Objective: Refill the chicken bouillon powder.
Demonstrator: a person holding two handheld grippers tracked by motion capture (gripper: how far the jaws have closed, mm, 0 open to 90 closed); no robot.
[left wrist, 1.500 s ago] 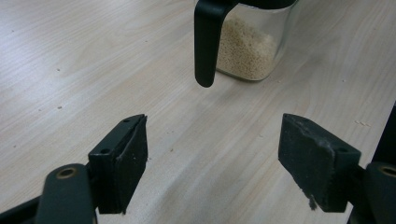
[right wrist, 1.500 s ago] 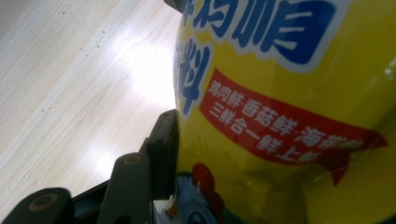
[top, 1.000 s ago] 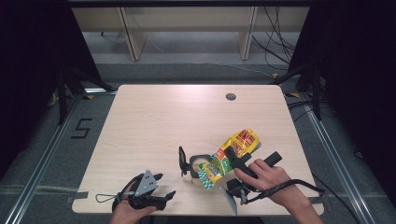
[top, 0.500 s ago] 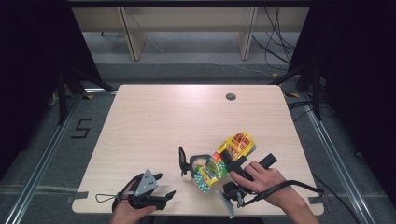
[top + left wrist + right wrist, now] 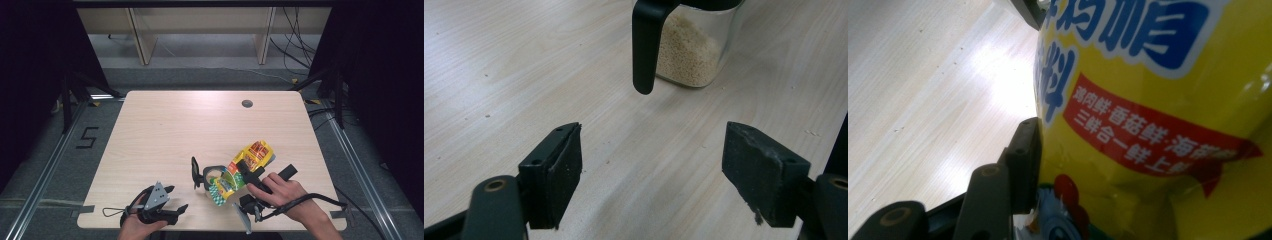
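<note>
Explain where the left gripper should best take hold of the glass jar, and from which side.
Probably the black handle. It juts from the jar toward the open left gripper and hangs upright, a narrow bar with free space on both sides. Come in level from the jar's handle side, one pad on each flank. The glass body looks wider, and the pouch crowds its far side.

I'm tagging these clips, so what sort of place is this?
Probably a lab recording bay, not a kitchen: a bare table ringed by black curtains, floor rails and loose cables.
</note>
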